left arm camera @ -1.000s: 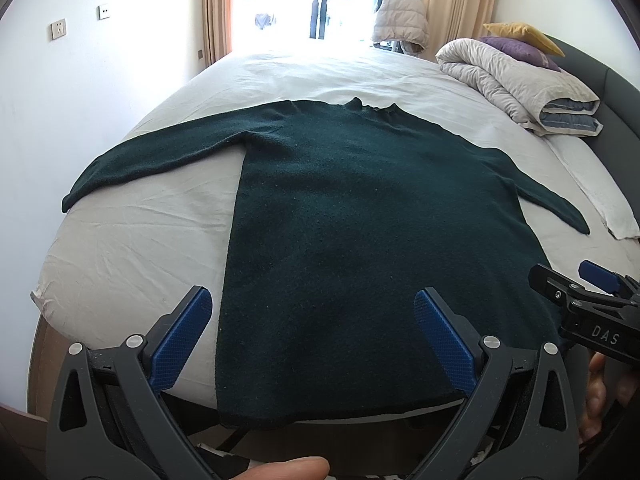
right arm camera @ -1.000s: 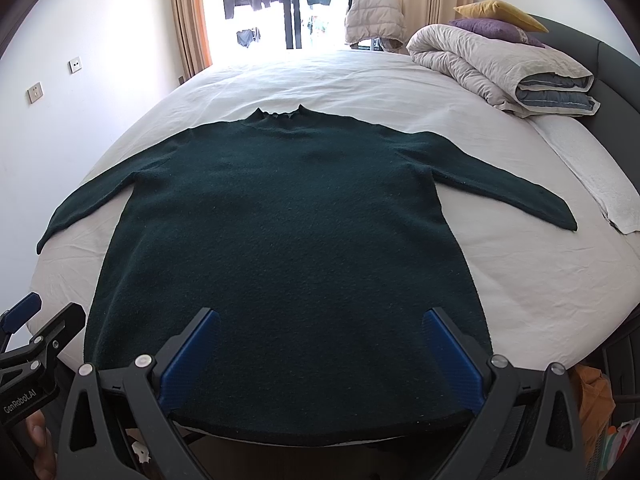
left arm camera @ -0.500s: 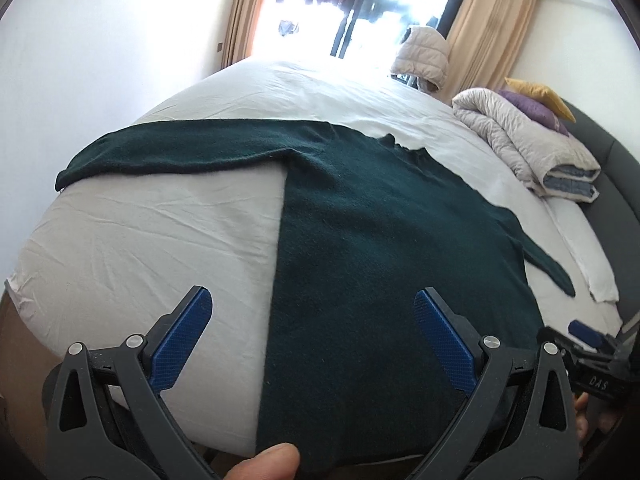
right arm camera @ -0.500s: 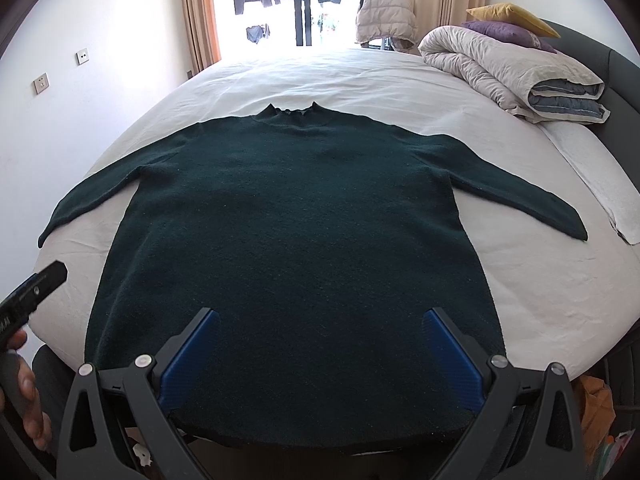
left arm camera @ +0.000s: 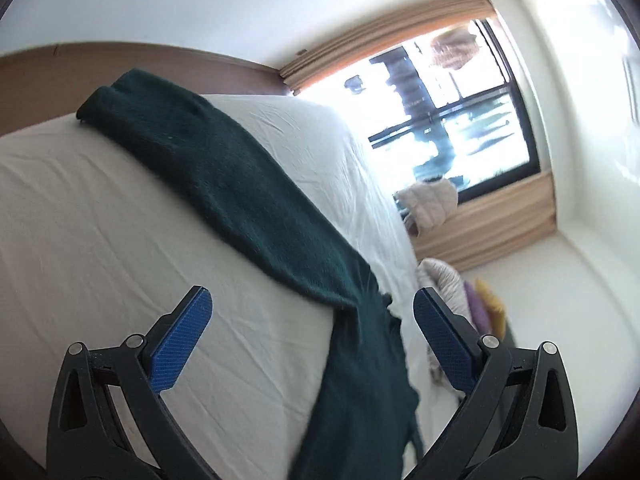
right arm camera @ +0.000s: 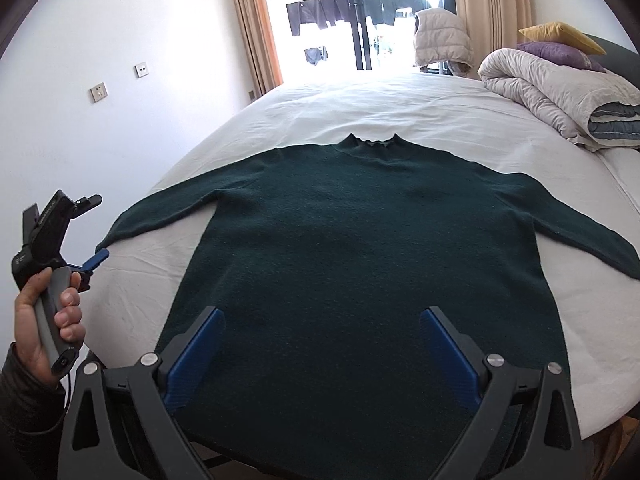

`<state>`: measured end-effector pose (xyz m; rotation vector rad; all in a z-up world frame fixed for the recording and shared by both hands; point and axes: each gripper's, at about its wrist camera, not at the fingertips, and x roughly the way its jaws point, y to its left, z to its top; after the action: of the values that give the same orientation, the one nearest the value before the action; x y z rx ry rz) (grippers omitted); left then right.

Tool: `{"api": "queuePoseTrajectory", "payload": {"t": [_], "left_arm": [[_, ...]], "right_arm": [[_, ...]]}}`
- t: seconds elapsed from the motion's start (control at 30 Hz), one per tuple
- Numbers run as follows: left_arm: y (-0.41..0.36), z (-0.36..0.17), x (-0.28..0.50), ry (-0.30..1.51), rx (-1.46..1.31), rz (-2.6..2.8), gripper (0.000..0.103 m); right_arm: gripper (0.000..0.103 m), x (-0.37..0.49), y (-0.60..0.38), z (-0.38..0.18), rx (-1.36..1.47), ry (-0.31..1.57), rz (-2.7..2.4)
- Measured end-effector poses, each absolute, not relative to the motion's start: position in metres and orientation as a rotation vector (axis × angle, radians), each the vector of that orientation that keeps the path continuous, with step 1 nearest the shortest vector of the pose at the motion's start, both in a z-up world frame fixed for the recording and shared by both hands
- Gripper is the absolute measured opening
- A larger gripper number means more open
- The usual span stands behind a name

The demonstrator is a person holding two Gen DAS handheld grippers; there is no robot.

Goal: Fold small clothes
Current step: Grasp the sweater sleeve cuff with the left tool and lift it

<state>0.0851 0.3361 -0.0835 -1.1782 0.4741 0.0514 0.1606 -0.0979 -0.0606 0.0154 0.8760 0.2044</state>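
- Left wrist view: the left hand-held gripper (left arm camera: 312, 334) is hanging above the bed (left arm camera: 100, 220) with its jaws standing wide apart and nothing between the blue pads. The view is tilted sideways. One long sleeve of the dark green knitted sweater (left arm camera: 240, 184) is lying flat across the white sheet, its cuff reaching the bed's edge near the wall.
- Right wrist view: the right hand-held gripper (right arm camera: 320, 352) is hovering over the sweater's hem at the near edge of the bed, its jaws having just been closing slightly yet spread wide, the pads gripping nothing. The sweater is lying spread face up, collar towards the window, both sleeves stretched out to the side edges.
- Handling, as a judgement: the knit is looking soft, limp and fairly thick, so it is likely drooping when lifted; the cuff or a hem corner is offering the best pinch.
- Containers: none are showing; a rolled pale duvet (right arm camera: 560, 92) is sitting at the far right corner.
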Motion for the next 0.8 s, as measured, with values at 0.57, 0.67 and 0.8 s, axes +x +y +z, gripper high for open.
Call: {"api": "queuePoseTrajectory", "payload": {"t": [0.57,0.67,0.8], "left_arm": [[0.428,-0.150,0.136,0.278,-1.499,0.091,0.086],[0.413,-0.150,0.128,0.271,-1.492,0.095,0.085],[0.395,-0.145,0.134,0.284,-1.437,0.137,0.085]], "right_arm": [[0.078,0.177,-0.086,-0.079,0.081,0.946,0.259],[0.078,0.179,-0.085,-0.080,0.082,0.946,0.262],[0.074,0.181,-0.082,-0.083,0.089,0.957,0.271]]}}
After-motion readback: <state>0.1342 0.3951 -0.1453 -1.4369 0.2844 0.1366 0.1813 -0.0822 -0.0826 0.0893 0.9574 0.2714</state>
